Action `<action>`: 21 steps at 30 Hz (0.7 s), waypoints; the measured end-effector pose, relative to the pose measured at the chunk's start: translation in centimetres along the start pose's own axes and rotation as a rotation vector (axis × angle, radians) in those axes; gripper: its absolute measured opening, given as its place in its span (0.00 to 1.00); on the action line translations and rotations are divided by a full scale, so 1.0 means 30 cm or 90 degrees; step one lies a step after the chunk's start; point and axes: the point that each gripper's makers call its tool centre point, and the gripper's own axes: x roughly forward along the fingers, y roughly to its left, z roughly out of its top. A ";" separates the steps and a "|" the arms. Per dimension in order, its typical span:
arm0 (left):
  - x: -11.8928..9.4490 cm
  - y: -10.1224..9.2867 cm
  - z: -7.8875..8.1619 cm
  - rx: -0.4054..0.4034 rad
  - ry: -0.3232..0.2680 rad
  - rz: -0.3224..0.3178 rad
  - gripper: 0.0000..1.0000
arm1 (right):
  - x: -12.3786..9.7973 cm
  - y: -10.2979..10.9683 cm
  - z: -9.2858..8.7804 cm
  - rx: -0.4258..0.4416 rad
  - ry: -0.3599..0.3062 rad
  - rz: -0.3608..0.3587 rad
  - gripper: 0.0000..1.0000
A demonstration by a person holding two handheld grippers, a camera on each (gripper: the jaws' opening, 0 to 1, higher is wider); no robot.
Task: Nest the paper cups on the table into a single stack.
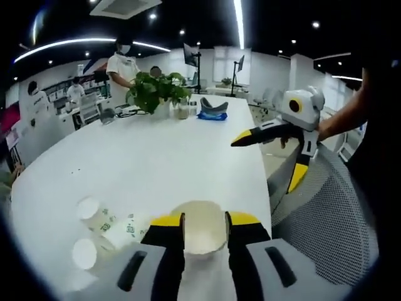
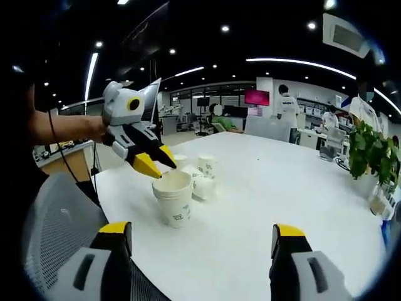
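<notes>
While my left gripper (image 1: 205, 227) pinches the rim of an upright paper cup (image 1: 200, 227) near the white table's (image 1: 163, 157) edge, I log my right gripper (image 2: 199, 241) with jaws spread wide, holding nothing, above the table. Item: two more cups (image 1: 94, 216) lying on their sides just beside the held one. Item: a potted plant (image 1: 155, 89) at the far end. Item: a mesh chair (image 1: 332, 213) alongside.
</notes>
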 end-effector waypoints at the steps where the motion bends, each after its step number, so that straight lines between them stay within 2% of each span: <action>1: -0.008 0.015 -0.003 -0.004 0.000 0.011 0.28 | 0.000 0.000 0.000 0.000 0.000 0.000 0.94; 4: -0.026 0.053 -0.012 -0.013 0.000 0.038 0.36 | -0.001 -0.002 0.002 0.002 -0.002 0.000 0.94; 6: -0.038 0.079 -0.020 -0.025 -0.006 0.051 0.38 | -0.002 -0.002 0.001 0.003 -0.001 0.000 0.94; 13: -0.068 0.186 -0.044 -0.094 -0.045 0.117 0.36 | -0.003 -0.008 -0.003 0.000 0.001 -0.002 0.93; 18: -0.064 0.240 -0.084 -0.132 -0.052 0.144 0.34 | -0.002 -0.011 -0.006 -0.002 0.003 -0.003 0.92; 19: -0.063 0.269 -0.109 -0.137 -0.050 0.148 0.34 | -0.003 -0.011 -0.005 -0.001 0.002 -0.003 0.92; 21: -0.056 0.265 -0.100 -0.144 -0.049 0.160 0.31 | -0.005 -0.012 0.002 0.006 -0.005 -0.002 0.92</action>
